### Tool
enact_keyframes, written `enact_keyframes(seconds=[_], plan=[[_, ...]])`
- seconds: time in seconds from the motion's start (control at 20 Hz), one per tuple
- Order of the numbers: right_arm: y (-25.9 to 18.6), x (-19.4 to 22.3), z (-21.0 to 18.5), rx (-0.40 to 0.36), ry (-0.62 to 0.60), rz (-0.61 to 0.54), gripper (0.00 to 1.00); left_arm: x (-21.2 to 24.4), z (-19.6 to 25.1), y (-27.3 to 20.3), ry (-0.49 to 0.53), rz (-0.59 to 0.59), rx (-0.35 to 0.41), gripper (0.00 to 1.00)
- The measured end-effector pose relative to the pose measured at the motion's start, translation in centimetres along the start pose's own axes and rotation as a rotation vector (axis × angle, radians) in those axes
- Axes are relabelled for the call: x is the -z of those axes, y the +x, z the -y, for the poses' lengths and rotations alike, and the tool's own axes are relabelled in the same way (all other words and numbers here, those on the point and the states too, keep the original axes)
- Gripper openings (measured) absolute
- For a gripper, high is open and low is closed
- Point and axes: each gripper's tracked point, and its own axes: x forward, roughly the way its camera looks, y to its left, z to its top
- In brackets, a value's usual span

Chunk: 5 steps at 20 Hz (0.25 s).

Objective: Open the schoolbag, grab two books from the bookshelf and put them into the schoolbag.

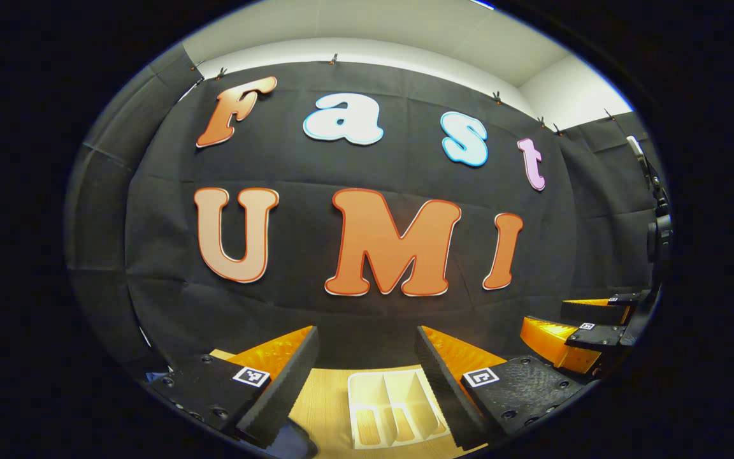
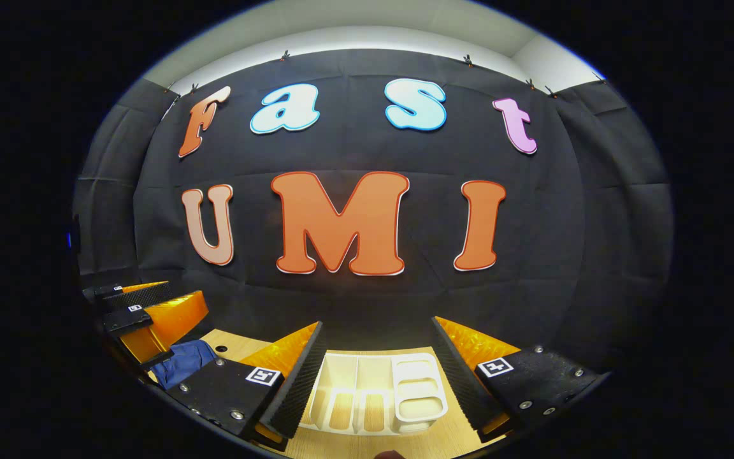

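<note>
A: Where's the bookshelf?
B: The white bookshelf stands on the bench just ahead; my left tongs and right tongs both gape, grasping nothing.
A: The schoolbag?
B: Blue schoolbag, left.

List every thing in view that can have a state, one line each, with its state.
left gripper: open, nothing between its fingers, held above the table.
right gripper: open, nothing between its fingers, held above the table.
white bookshelf: lies on the wooden table, its compartments showing no books.
blue schoolbag: on the table; open or closed cannot be told.
</note>
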Motion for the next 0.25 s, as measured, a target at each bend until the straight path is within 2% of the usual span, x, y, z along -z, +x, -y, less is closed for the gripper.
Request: enact_keyframes(seconds=[0.25], plan=[[-0.4,-0.6,-0.4,-0.010,-0.013,0.044,0.96,-2.1,0.3,-0.9,0.010,0.069,-0.015,0.92]])
